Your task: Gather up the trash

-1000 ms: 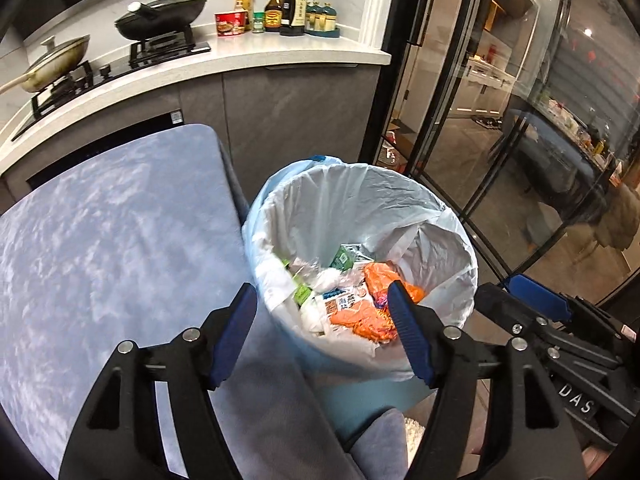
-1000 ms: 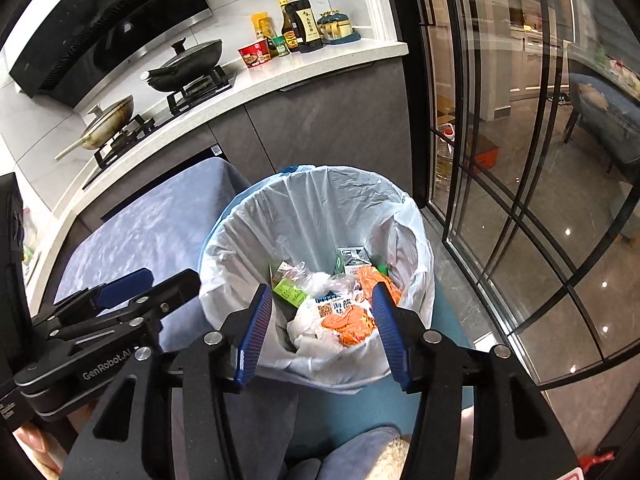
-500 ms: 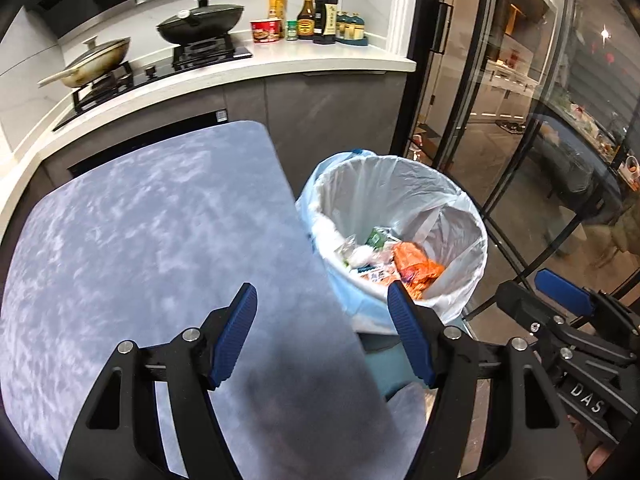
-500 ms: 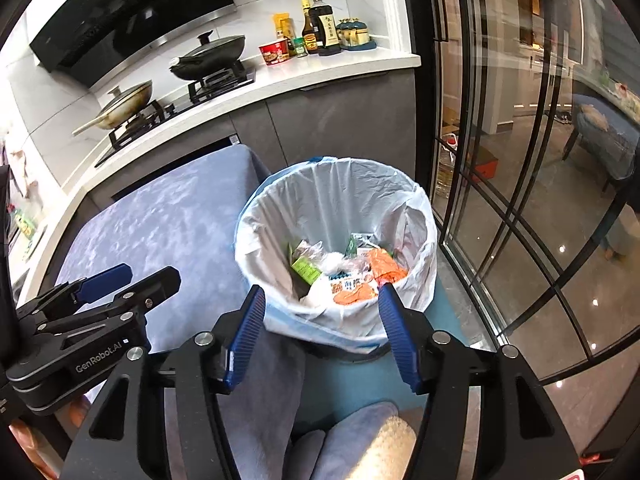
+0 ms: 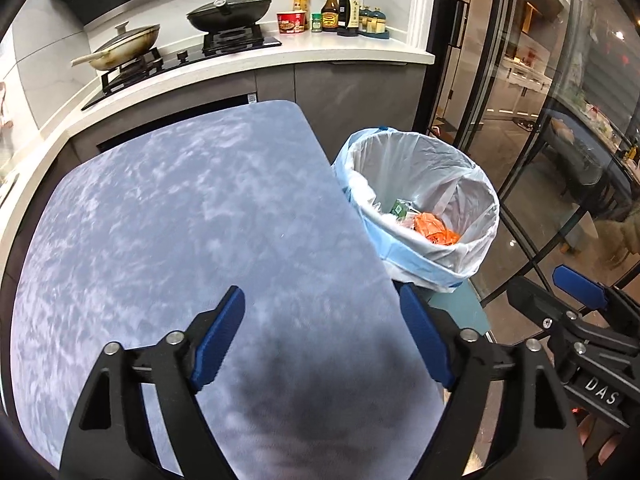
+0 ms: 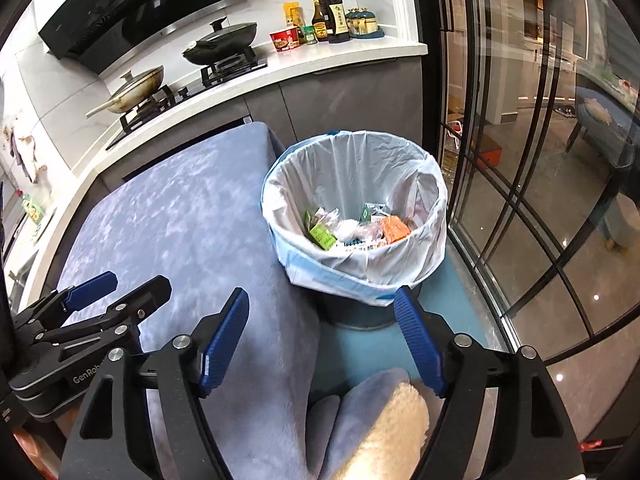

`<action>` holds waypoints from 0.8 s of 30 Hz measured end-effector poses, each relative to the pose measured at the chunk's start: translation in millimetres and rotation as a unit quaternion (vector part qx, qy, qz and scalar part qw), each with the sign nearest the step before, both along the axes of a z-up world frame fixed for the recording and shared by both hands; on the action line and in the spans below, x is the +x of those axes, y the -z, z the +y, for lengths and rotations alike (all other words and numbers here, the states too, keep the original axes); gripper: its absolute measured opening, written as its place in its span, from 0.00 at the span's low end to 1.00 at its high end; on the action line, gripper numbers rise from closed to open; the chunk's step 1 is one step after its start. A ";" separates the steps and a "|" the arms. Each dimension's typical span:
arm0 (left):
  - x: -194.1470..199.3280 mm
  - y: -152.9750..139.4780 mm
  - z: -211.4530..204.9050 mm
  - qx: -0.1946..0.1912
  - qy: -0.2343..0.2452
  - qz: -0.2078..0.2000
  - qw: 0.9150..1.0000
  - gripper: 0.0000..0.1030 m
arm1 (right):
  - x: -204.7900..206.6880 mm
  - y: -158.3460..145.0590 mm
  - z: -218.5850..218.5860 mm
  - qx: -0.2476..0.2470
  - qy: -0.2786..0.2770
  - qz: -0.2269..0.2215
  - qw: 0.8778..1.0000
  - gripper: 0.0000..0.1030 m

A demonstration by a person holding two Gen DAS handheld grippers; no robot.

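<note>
**A:** Both grippers have backed away from the bin (image 6: pixel 354 216) compared with a second ago. Back then it sat right between the fingers in both views; now it's off to the right in the left view, and the blue tablecloth (image 5: pixel 180 216) fills most of that frame.

**B:** Yep. The left gripper (image 5: pixel 322 338) is spread wide with nothing in it, and so is the right gripper (image 6: pixel 322 338). The trash (image 6: pixel 352 226), green cartons and orange wrappers, is already lying in the white liner (image 6: pixel 360 164).

**A:** So the drop looks done, and this reads as the pull-back step.

**B:** Probably. No loose trash shows on the cloth, so the next move likely calls for looking around for more. Or pinching the liner's rim to gather it, if the bag itself is the goal.
</note>
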State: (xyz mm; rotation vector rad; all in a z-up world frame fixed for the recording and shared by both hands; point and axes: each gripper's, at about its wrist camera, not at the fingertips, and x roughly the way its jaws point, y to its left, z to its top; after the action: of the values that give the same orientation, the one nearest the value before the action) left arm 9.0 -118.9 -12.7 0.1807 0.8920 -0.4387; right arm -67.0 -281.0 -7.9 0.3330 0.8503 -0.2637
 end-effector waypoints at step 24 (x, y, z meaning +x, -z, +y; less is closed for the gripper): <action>-9.3 6.8 26.0 0.019 -0.046 0.007 0.999 0.90 | -2.8 0.0 15.3 -0.026 -0.006 0.009 1.000 0.82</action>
State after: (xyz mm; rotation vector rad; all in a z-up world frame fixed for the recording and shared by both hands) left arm -0.3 -92.9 -19.5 0.1717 0.9185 -0.3372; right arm -69.8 -265.7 -7.8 0.2782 0.8624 -0.2778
